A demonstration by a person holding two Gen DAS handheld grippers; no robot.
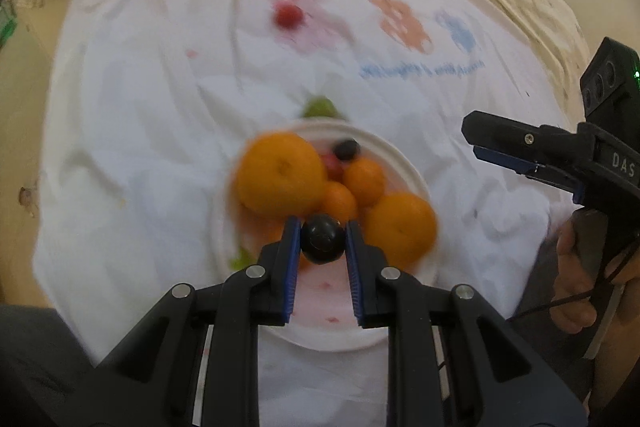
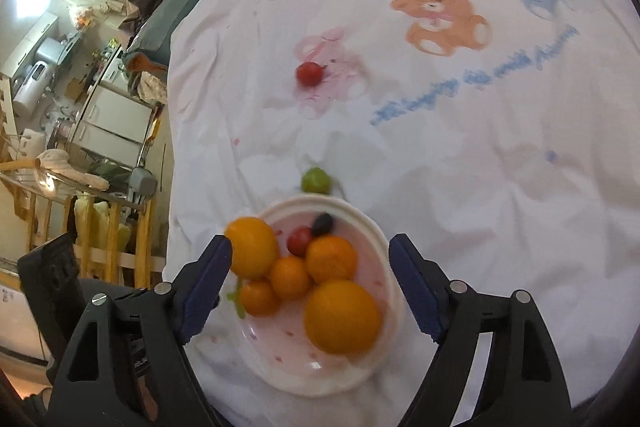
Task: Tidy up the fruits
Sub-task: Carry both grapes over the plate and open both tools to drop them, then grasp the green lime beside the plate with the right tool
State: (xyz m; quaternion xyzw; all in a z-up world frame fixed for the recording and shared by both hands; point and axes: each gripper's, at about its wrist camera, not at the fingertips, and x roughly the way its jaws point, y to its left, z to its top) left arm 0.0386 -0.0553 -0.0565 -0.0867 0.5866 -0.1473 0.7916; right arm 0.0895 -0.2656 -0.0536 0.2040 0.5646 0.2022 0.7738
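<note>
A white plate with pink dots [image 1: 404, 163] [image 2: 372, 227] sits on a white cloth. It holds several oranges [image 1: 280, 175] [image 2: 342, 315], a red cherry tomato [image 2: 299, 241] and a dark grape [image 2: 322, 223]. My left gripper [image 1: 322, 239] is shut on a dark grape [image 1: 322, 238] just above the plate's near half. My right gripper [image 2: 310, 255] is open and empty, its fingers either side of the plate; it also shows in the left wrist view [image 1: 476, 141]. A green fruit [image 2: 316, 180] [image 1: 319, 108] lies just beyond the plate. A red tomato [image 2: 309, 73] [image 1: 288, 15] lies farther out.
The white cloth [image 2: 480, 187] has printed bears and blue writing. To the left of the table edge in the right wrist view are a wooden railing [image 2: 108, 239], cabinets and clutter [image 2: 120, 115]. A small green leaf [image 2: 238, 301] lies by the plate's left rim.
</note>
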